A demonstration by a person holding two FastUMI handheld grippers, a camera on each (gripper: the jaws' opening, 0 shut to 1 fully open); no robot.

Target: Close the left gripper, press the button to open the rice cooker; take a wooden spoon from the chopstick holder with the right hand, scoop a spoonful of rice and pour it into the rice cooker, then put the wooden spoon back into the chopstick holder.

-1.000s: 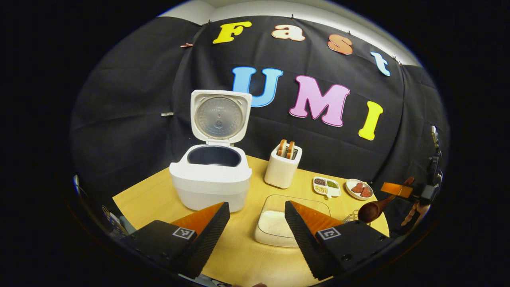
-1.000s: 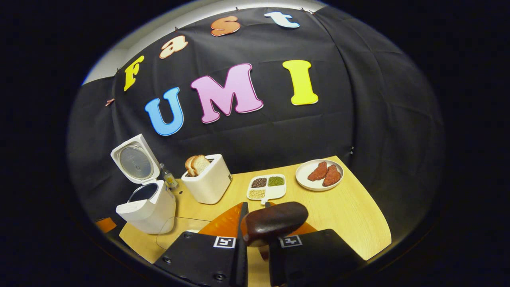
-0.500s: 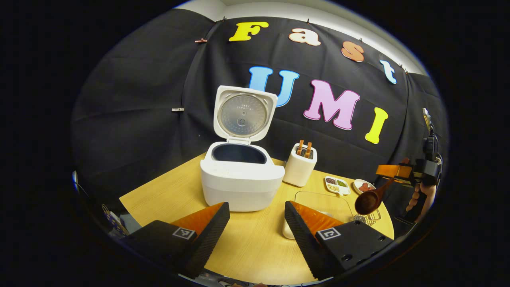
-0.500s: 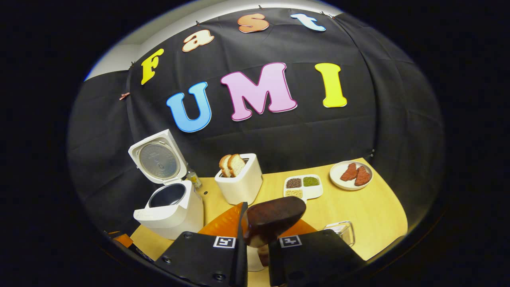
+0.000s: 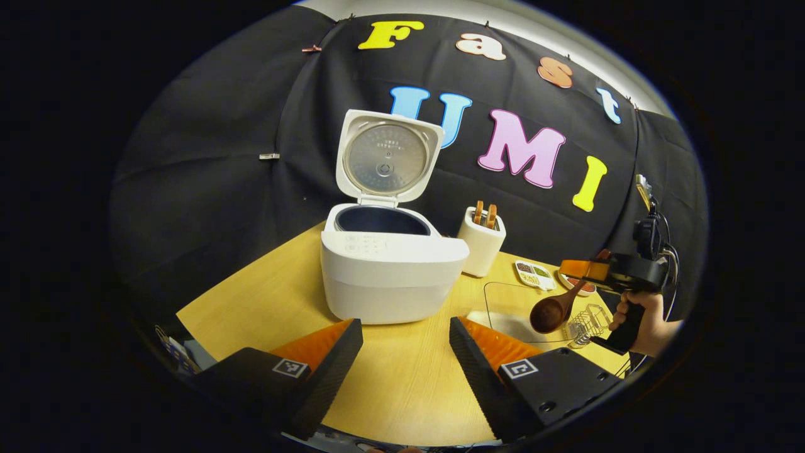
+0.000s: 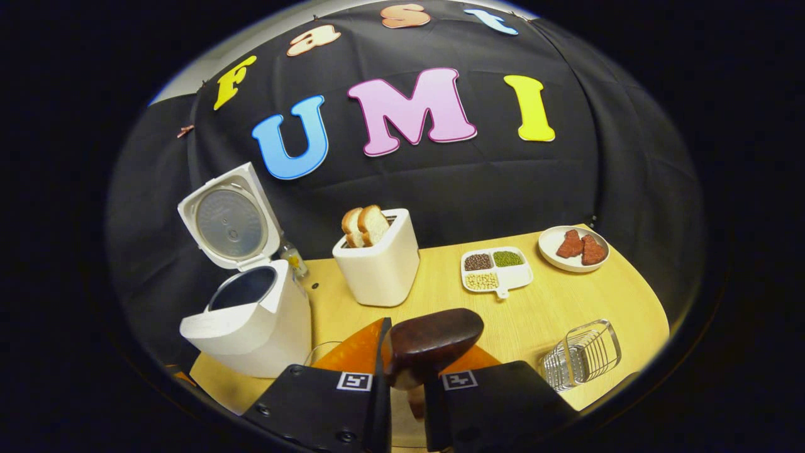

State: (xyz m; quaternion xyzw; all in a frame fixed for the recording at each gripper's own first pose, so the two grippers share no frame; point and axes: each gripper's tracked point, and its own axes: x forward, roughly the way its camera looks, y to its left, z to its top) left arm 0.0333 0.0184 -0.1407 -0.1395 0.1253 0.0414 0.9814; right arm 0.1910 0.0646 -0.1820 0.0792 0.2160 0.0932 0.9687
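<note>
Spoon (image 6: 434,343): dark glossy wood, bowl rounded

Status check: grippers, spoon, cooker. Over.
Left gripper open, empty. Right gripper shut on wooden spoon, bowl up. Rice cooker lid open; nothing blocking it.

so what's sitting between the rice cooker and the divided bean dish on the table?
The white toaster with two bread slices stands between the rice cooker and the divided bean dish, plain in the right gripper view and the left gripper view alike.
</note>
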